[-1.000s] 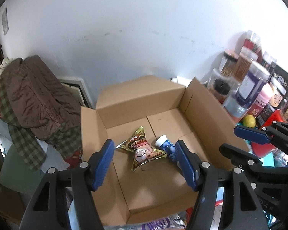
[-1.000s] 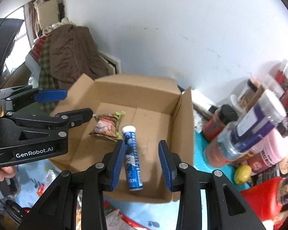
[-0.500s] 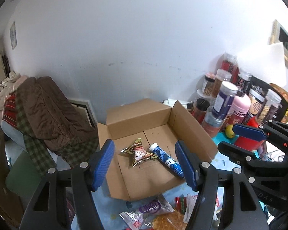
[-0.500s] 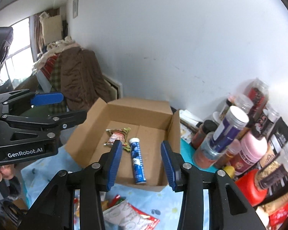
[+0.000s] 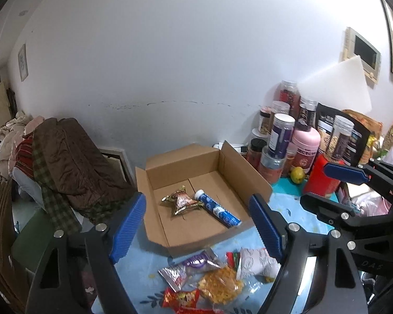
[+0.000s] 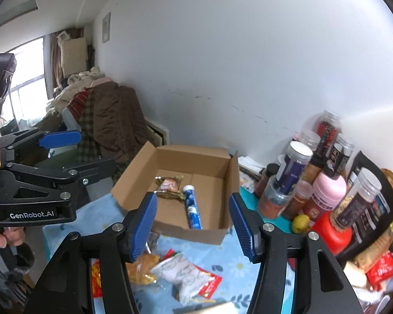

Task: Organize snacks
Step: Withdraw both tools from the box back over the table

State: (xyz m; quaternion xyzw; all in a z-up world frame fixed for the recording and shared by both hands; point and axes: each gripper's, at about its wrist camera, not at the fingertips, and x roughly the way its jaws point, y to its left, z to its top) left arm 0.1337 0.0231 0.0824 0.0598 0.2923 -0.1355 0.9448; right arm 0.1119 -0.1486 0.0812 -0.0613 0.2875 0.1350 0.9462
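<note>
An open cardboard box [image 5: 249,175] [image 6: 133,175] sits on a blue flowered cloth. Inside it lie a gold-edged snack packet [image 5: 182,202] [image 6: 169,186] and a blue tube with a white cap [image 5: 217,211] [image 6: 192,210]. Loose snack packets [image 5: 212,280] [image 6: 180,270] lie on the cloth in front of the box. My left gripper [image 5: 196,226] [image 6: 78,149] hangs above and short of the box, its jaws opening with nothing between them. Held back over the loose packets, my right gripper [image 6: 192,226] [image 5: 314,185] has its jaws opening and nothing in them.
Jars, bottles and a red container [image 5: 322,180] [image 6: 332,229] crowd the right beside the box, with a lemon [image 5: 297,174] [image 6: 300,223]. A chair heaped with brown and checked clothes [image 5: 65,162] [image 6: 110,123] stands left. A white wall is close behind.
Both grippers have pulled back and up from the box, which now looks smaller. Both jaws stand wider. The loose packets on the cloth have come into view.
</note>
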